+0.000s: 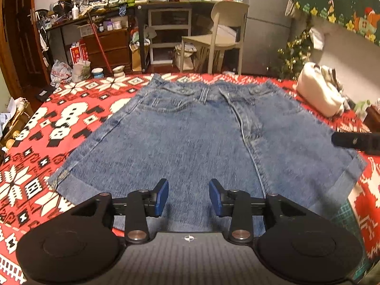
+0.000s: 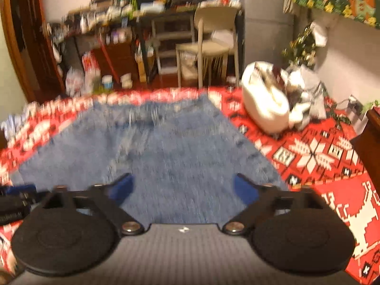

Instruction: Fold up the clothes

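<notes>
Looking along my left gripper (image 1: 188, 197), I am seeing the denim shorts (image 1: 190, 133) lying spread flat on the red patterned blanket (image 1: 30, 161), waistband at the far side, cuffed leg hems nearest me. My blue fingers (image 1: 161, 197) are standing apart with nothing between them, hovering just over the near hem. At the right edge of this view a dark part of my other tool (image 1: 356, 141) is poking in above the right leg. A white bundle of clothes (image 1: 318, 92) is sitting beyond the shorts.

Turning to the right wrist view, which is blurring with motion, I am finding my right gripper (image 2: 184, 188) spread wide and empty over the same denim, above its near right part. The white bundle (image 2: 266, 104) is lying off to the right on the blanket.

I am judging the denim as thick, fairly stiff and grippy, heavier than a shirt, so it should crease cleanly. The doubled hem cuffs and the waistband corners are looking like the firmest places to pinch.
</notes>
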The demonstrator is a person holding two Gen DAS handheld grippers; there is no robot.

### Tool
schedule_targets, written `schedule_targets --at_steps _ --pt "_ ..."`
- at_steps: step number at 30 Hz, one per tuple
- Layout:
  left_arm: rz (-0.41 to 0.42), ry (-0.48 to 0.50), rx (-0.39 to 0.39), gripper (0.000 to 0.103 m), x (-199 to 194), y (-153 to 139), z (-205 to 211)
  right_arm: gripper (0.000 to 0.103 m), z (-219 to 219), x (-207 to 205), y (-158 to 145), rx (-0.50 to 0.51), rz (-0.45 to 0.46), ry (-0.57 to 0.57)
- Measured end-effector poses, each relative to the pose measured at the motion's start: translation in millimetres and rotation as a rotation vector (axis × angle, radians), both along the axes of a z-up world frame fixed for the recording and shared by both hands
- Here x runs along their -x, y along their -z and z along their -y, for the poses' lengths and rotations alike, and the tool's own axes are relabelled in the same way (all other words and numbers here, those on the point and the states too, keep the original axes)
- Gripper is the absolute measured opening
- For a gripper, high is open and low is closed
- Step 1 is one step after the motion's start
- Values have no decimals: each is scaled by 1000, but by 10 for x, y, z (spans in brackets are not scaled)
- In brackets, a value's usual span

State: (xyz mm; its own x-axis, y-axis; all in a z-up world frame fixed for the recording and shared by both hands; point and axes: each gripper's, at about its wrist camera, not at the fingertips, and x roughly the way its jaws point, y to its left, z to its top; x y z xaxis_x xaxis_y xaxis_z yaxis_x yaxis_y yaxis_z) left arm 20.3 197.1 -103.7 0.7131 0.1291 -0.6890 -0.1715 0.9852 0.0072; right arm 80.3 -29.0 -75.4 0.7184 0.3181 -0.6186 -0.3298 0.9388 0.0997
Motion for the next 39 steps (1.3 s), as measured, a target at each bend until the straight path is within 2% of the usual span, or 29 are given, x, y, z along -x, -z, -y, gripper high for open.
schedule_targets --at_steps 4,9,15,21,24,27,39 --pt "30 -13 -12 55 -61 -43 -3 102 -37 25 -71 -26 55 2" --pt "93 -30 -52 81 -163 -99 -6 102 -132 55 -89 -9 112 4" --pt "109 -43 -15 93 -262 -89 -82 102 -189 108 -96 -15 189 74" --pt "168 -36 -32 96 -280 -126 -69 102 -203 102 -53 15 241 122" --pt "215 -2 -71 101 -290 -140 -41 102 -240 29 -17 38 239 118" --pt "213 32 -102 102 -374 -131 -39 102 -274 -59 34 51 220 87" --pt "140 60 -56 100 -767 -66 -283 102 -404 -408 215 107 136 -30"
